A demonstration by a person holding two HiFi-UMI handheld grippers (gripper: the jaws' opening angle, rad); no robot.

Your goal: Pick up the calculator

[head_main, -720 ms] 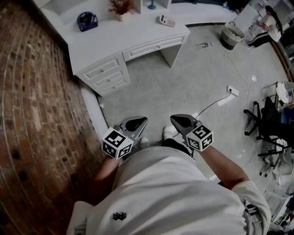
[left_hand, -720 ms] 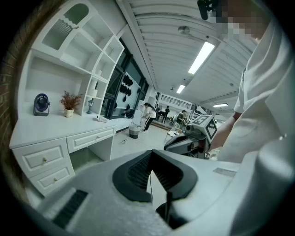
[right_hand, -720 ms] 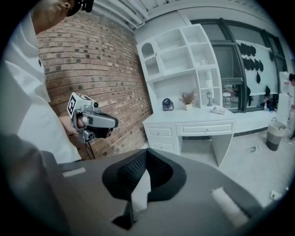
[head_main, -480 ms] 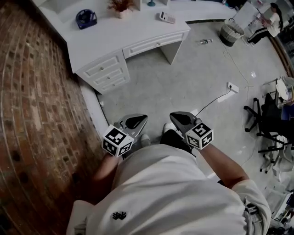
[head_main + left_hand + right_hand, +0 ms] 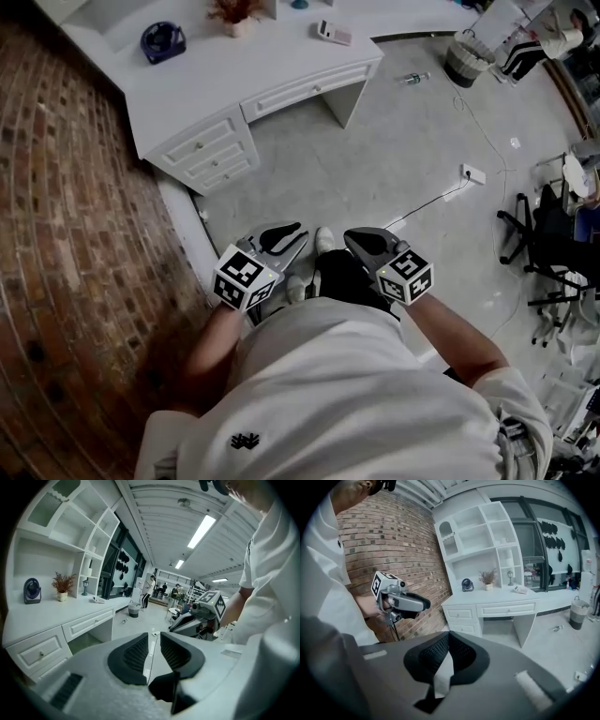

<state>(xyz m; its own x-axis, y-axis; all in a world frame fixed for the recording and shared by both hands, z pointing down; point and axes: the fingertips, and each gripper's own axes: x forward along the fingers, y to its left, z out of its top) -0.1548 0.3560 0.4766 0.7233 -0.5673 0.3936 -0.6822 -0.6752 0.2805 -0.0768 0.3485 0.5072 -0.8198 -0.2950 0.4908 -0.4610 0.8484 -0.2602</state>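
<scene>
Head view
- Left tongs [image 5: 302, 231]: held low in front of the person's body, tips pointing toward the desk [image 5: 253, 75]; nothing between the jaws.
- Right tongs [image 5: 348, 237]: just beside the left pair, tips level with it; its jaws look shut.
- Calculator [image 5: 333, 33]: lies flat on the desk top, well beyond both tips and a little toward the right pair's side, touching neither.
- Other things on the desk: a blue fan [image 5: 161, 40] and a potted plant [image 5: 231, 13], both far ahead of the left tongs.
- Brick wall [image 5: 75, 234]: runs along the left tongs' outer side.
- Floor: a bin [image 5: 466, 61] and a bottle [image 5: 412, 78], well ahead of the right tongs.

Left gripper view
- Left tongs [image 5: 153, 637]: the jaws stand slightly apart with a narrow slit between the pads; only floor shows through it, so they grip nothing.
- Calculator [image 5: 97, 600]: on the desk, far ahead and left of the jaws.
- Right tongs [image 5: 172, 627]: close by, to the right of the jaws.

Right gripper view
- Right tongs [image 5: 449, 634]: the pad tips meet; closed and empty.
- Calculator [image 5: 520, 590]: on the desk top, far ahead and right of the jaws, past the plant [image 5: 488, 579].
- Left tongs [image 5: 426, 605]: to the left of the jaws, in front of the brick wall.
</scene>
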